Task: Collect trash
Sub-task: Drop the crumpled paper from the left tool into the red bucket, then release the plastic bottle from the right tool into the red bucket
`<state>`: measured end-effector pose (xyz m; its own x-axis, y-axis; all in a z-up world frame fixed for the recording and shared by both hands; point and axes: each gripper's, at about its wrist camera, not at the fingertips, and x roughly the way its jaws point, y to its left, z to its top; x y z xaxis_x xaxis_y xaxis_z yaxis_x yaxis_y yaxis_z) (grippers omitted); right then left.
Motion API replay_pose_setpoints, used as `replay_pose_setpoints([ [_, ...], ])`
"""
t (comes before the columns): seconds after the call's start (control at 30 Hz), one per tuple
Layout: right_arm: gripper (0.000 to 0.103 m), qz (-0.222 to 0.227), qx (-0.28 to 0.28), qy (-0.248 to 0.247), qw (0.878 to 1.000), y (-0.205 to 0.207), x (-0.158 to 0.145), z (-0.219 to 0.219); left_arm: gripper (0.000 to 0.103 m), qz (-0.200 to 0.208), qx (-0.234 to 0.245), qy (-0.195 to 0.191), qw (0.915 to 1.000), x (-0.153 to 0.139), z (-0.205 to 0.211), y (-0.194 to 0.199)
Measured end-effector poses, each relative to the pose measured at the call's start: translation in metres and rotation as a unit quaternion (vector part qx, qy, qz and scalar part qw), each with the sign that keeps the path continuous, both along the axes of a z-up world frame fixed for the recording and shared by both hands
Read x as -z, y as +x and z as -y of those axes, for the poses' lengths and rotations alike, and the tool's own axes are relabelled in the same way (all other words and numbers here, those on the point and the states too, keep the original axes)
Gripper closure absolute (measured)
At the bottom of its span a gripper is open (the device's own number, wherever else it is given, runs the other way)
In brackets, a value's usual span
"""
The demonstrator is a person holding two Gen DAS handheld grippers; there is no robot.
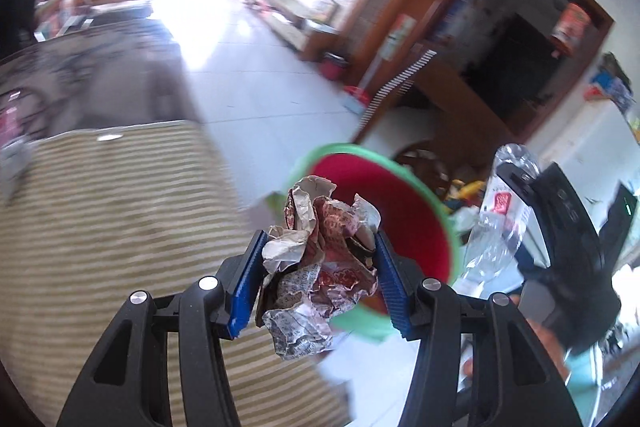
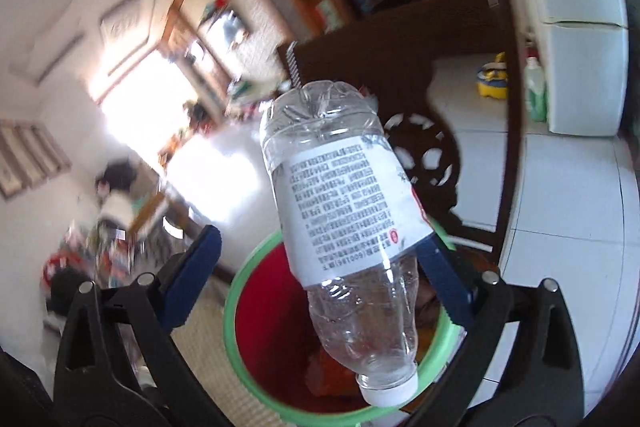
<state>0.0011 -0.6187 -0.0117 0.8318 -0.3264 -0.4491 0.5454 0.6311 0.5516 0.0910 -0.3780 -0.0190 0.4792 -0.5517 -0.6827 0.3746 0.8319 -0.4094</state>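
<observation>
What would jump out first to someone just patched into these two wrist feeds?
The clear plastic bottle fills the right wrist view, cap down over the red bin with the green rim, between the wide-open jaws of the right gripper. In the left wrist view, the left gripper clamps a crumpled paper wad beside the bin.

Bin (image 2: 234, 311): red inside, green rim. Bottle (image 2: 344, 211): clear, white label, white cap. Pads (image 1: 244, 291): blue. Cloth (image 1: 100, 227): beige-striped.
</observation>
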Motion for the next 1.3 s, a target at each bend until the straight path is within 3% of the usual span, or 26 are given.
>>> replay_pose_setpoints([
  [0.17,0.007,0.025,0.042,0.006,0.999,-0.016,0.001,0.009,0.052,-0.005,0.044,-0.013,0.9989,0.0,0.052,0.011],
  [0.3,0.007,-0.012,-0.023,0.022,0.999,0.01,0.013,0.005,0.052,-0.017,0.054,-0.015,0.9983,0.006,0.066,0.016],
  [0.53,0.01,-0.039,-0.071,0.002,0.997,0.039,0.013,-0.02,0.052,-0.047,0.058,-0.012,0.9971,0.029,0.059,0.037],
  [0.63,0.008,-0.068,-0.076,-0.001,0.995,0.053,0.016,-0.018,0.038,-0.064,0.066,-0.013,0.9957,0.039,0.061,0.044],
  [0.67,0.005,-0.069,-0.071,0.0,0.995,0.048,0.016,-0.017,0.027,-0.064,0.059,-0.014,0.9961,0.042,0.06,0.046],
  [0.7,0.005,-0.068,-0.061,0.0,0.996,0.046,0.017,-0.015,0.023,-0.062,0.054,-0.018,0.9964,0.043,0.057,0.047],
  [0.83,0.005,-0.055,-0.029,0.012,0.998,0.033,0.016,-0.01,0.022,-0.059,0.041,-0.015,0.9973,0.047,0.039,0.048],
  [0.97,0.005,-0.077,-0.047,0.007,0.996,0.044,0.02,-0.017,0.022,-0.042,0.011,-0.014,0.999,0.044,0.0,0.045],
  [1.1,0.005,-0.141,-0.064,-0.053,0.986,0.067,0.028,-0.037,0.022,-0.015,-0.009,-0.003,0.9998,0.039,-0.04,0.037],
  [1.17,0.005,-0.185,-0.059,-0.104,0.976,0.078,0.029,-0.05,0.022,0.006,-0.026,0.014,0.9995,0.036,-0.068,0.028],
  [1.3,0.005,-0.232,-0.086,-0.127,0.96,0.093,0.038,-0.066,0.022,0.032,-0.063,0.037,0.9968,0.029,-0.127,0.013],
])
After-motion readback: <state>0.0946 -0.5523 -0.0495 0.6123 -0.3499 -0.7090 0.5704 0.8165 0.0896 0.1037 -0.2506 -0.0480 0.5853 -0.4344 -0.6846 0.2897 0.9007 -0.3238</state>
